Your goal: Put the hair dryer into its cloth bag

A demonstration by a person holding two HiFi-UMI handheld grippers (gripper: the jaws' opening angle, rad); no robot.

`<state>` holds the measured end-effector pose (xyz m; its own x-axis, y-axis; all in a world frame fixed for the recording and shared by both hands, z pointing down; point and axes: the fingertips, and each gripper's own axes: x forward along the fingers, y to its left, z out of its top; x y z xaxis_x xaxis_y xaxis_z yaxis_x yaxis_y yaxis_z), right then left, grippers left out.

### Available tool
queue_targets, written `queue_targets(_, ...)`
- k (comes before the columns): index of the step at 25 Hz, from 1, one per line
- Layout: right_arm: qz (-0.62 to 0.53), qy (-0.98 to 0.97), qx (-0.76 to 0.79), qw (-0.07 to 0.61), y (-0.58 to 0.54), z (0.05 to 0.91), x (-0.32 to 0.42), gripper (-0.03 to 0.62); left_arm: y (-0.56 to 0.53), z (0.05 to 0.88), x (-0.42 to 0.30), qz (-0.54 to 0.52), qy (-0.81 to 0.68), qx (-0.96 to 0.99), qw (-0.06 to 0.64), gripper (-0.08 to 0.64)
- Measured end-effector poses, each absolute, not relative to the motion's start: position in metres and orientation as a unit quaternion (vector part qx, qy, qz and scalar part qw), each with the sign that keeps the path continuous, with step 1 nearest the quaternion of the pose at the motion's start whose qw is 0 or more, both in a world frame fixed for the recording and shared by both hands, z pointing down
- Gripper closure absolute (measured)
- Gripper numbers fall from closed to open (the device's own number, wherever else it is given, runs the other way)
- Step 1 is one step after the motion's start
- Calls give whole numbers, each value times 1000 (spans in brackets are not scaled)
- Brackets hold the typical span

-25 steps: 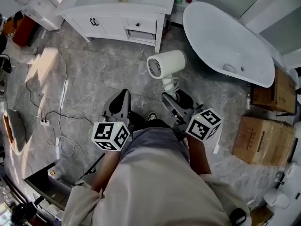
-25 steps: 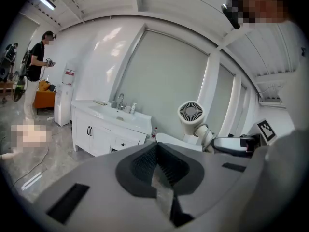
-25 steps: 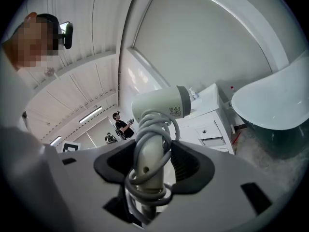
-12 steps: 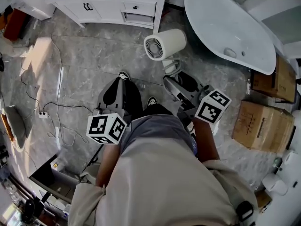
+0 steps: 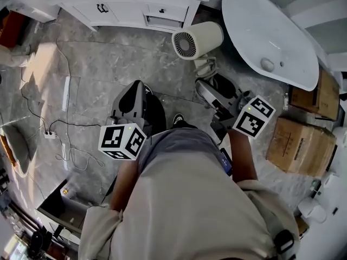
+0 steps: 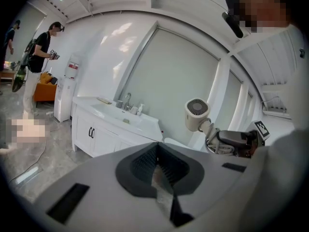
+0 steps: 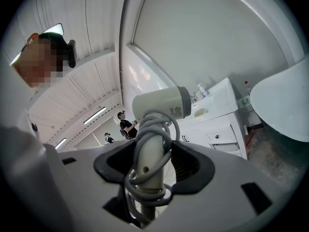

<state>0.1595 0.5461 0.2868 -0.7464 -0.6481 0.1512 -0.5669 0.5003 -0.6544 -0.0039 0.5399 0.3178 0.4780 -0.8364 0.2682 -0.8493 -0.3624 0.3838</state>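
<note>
Cream plastic hair dryer [image 7: 159, 105] is clamped in my right gripper [image 7: 152, 167] for carrying. My left gripper [image 6: 157, 172] is closed, empty. Next I must find the cloth bag.

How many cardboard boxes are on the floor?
2. Both are on the right: one box beside the bathtub, the other nearer the person. More may hide behind the person.
</note>
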Motion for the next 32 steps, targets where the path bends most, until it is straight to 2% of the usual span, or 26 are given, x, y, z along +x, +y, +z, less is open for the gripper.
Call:
queue_targets(9, -369, 863, -339, 62, 470, 281, 103, 353, 460, 308, -56, 9, -512, 824, 243, 554)
queue_targets(23, -382, 854, -334, 110, 373, 259, 27, 353, 366, 285, -140, -12, -506, 831, 230, 554)
queue_targets(32, -400, 840, -347, 122, 351, 261, 11, 353, 344, 282, -147, -29, -480, 843, 242, 555)
